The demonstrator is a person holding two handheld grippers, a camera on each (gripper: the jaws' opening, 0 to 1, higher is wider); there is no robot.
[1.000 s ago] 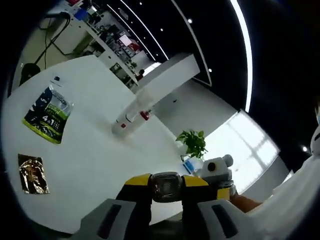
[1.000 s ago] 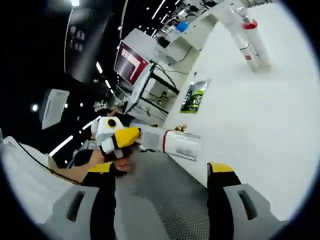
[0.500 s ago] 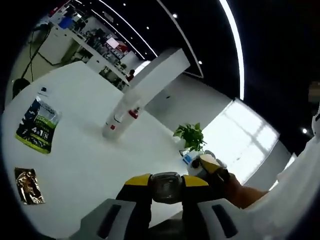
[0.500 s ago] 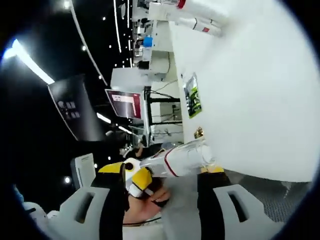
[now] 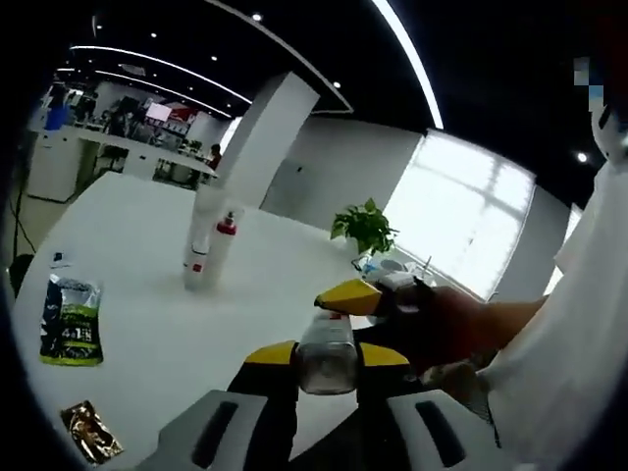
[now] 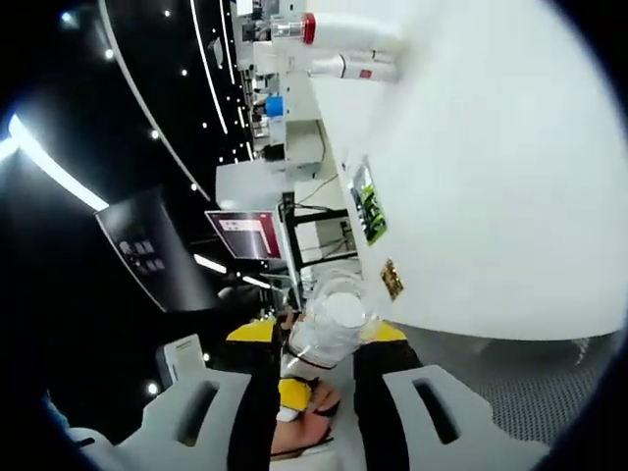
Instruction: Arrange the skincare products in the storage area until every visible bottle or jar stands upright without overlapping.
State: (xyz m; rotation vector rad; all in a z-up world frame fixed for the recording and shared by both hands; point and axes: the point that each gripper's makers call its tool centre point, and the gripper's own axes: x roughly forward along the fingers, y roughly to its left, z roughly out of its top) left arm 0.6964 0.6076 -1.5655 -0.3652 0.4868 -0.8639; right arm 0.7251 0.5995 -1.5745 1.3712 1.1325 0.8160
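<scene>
Clear bottle (image 5: 327, 349) pinched by left gripper (image 5: 327, 378) and right gripper (image 6: 322, 343) fingers; carrying step. Next: stand it upright beside the bottles (image 5: 208, 253) on the counter (image 5: 147, 294).

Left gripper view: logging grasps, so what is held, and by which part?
A clear bottle sits between both grippers' jaws, gripped around its body.

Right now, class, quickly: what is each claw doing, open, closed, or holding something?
Left claw: closed on the clear bottle.
Right claw: closed on the same clear bottle, from its other end.
</scene>
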